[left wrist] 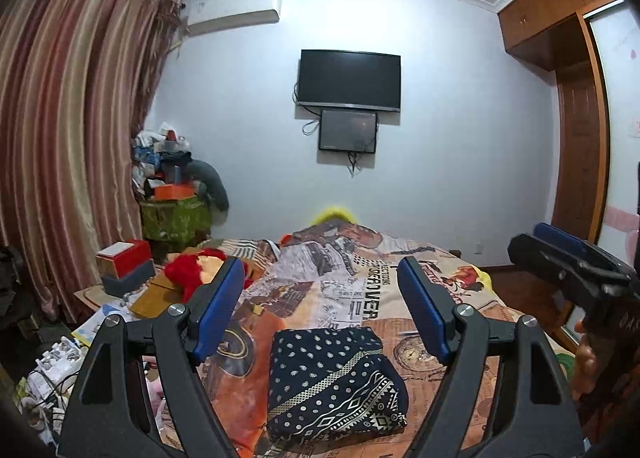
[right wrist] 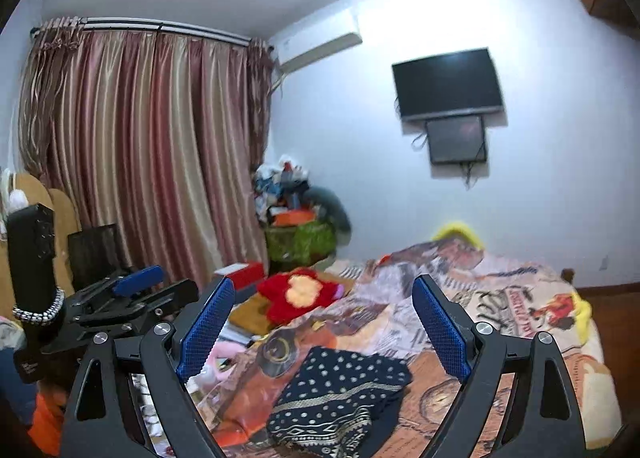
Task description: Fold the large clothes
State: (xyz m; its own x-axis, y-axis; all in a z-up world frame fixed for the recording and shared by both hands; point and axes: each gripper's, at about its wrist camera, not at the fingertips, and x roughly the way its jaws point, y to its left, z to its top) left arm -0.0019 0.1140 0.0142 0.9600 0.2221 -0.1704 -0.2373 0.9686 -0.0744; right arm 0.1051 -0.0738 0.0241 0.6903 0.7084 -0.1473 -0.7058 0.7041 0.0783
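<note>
The folded navy dotted cloth garment lies on the printed bedspread below both empty, wide-spread grippers: left gripper, right gripper.

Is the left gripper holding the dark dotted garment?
No, the left gripper is open and apart from the folded dark dotted garment, which lies on the bed.

Ahead of me a pale wall carries a dark television with a smaller screen just below. Striped pink curtains hang left, an air conditioner beside them; a wooden wardrobe stands right.
</note>
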